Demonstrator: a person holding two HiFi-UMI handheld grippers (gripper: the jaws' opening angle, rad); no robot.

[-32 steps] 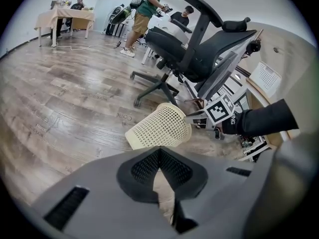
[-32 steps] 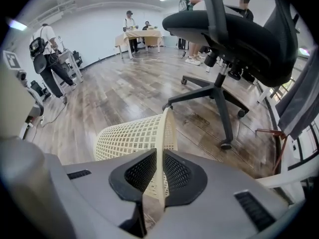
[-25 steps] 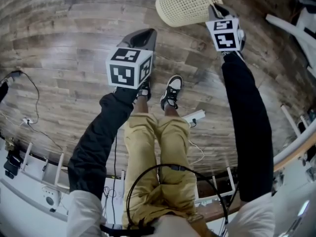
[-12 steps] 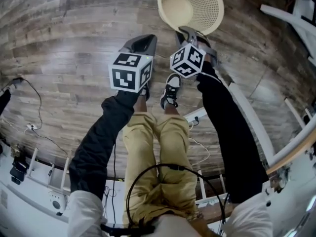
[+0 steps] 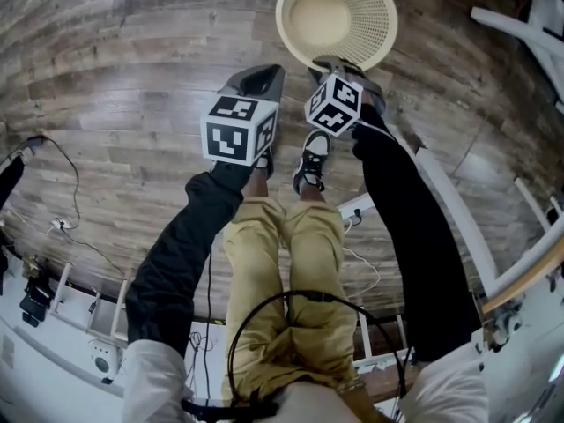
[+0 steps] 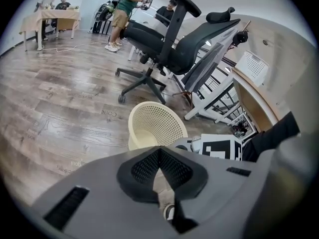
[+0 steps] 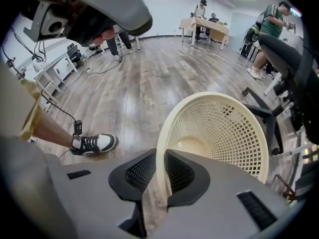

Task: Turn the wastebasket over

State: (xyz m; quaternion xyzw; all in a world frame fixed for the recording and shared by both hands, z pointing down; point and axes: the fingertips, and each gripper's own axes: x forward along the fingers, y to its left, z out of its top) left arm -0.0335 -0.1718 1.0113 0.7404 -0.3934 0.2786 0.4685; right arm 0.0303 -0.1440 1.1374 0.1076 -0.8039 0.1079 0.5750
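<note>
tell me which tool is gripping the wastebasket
The right tool: its jaws clamp the rim of the wastebasket. The left tool is shut on nothing.

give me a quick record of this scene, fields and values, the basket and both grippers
wastebasket: cream mesh, mouth facing up, over the wood floor
right gripper: shut on the wastebasket's near rim, one jaw inside the wall and one outside
left gripper: jaws together, nothing between them, apart from the wastebasket
nearby: black office chair behind the wastebasket
task state: wastebasket not upside down
</note>
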